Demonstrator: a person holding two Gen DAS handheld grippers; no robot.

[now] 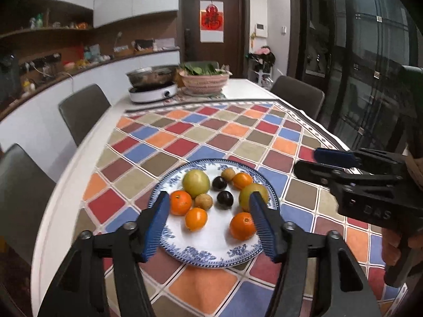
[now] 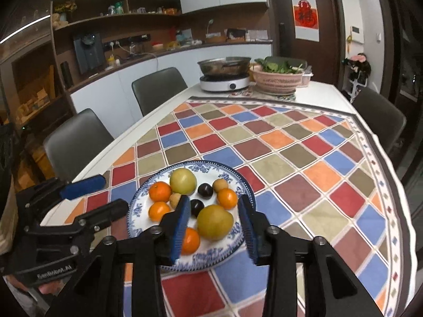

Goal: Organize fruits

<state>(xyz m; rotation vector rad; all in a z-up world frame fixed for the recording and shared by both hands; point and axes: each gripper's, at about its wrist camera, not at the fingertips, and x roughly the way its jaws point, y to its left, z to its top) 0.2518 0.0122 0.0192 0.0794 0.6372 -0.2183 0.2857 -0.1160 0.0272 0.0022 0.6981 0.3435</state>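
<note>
While both of my grippers hang above the table, the fruits all lie on one blue-and-white plate [image 1: 211, 257] that rests on the checkered tablecloth [image 1: 211, 137]. I count nine fruits on it: four oranges, two large yellow-green fruits, two dark plums and two small tan fruits. Taking the left wrist view, the oranges sit at the left [image 1: 180, 202], the near middle [image 1: 196, 219], the near right [image 1: 242, 225] and the far right [image 1: 242, 180]. One yellow-green fruit [image 1: 196, 183] lies at the far left, the other [image 1: 251, 194] at the right, partly hidden by my finger. The plums [image 1: 219, 183] [image 1: 225, 198] lie in the middle, one tan fruit [image 1: 203, 201] beside the left orange and one [image 1: 228, 174] at the far edge; what kind these tan ones are I cannot tell for sure. My left gripper [image 1: 210, 225] stands about half open, its blue pads apart above the plate, holding nothing. My right gripper [image 2: 215, 224] is parted less widely, also empty and touching no fruit. At the far end of the table stand one pot on a cooker [image 1: 152, 84] and one pink basket of greens [image 1: 205, 79].
</note>
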